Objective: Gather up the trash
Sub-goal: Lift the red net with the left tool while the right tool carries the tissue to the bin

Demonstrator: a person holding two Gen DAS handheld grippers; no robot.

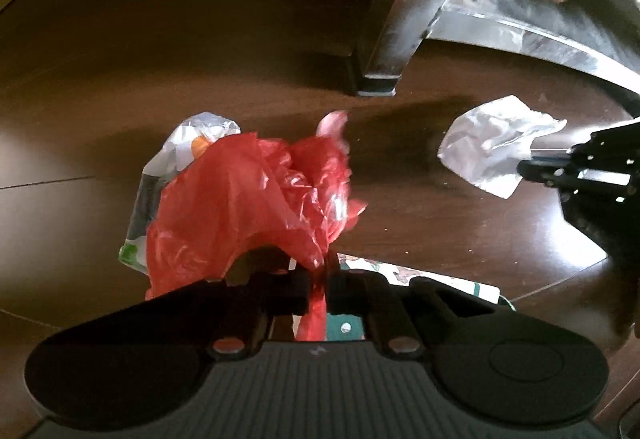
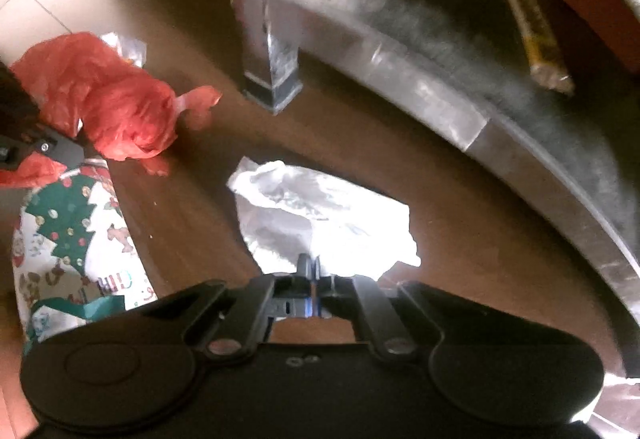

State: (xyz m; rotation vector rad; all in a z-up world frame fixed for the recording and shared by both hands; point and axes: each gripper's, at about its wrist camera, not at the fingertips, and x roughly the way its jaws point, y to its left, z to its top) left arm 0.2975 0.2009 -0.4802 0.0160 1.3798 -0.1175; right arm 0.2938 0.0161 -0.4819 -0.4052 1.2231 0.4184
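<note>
A dark brown floor [image 1: 120, 51] filled both views. On it stood a shiny metal frame [image 2: 400, 51], with one leg [image 1: 394, 39] ending in a dark foot and a low rail running off to the right. A yellowish packet [image 2: 532, 35] lay on the far side of that rail.

Nearer the cameras lay a printed bag [image 2: 76, 243] with a green tree and small cartoon figures, flat on the floor just below the left gripper [image 1: 319, 281].

A crumpled red plastic bag [image 1: 248, 199] bunched up directly ahead of the left gripper. Its jaws were pressed together on a twisted fold of the red plastic, which ran between the pads and hung below them. The rest of the bag spread up and to the left, partly covering a white wrapper [image 1: 188, 143] with orange and green print that lay on the floor behind it.

A crumpled white paper [image 2: 324, 215] sat to the right of the red bag, well apart from it. The right gripper [image 2: 310, 271] had its jaws closed on the near edge of that paper, and the sheet fanned out ahead of the tips. From the left view, the same paper showed pinched at its right corner.
</note>
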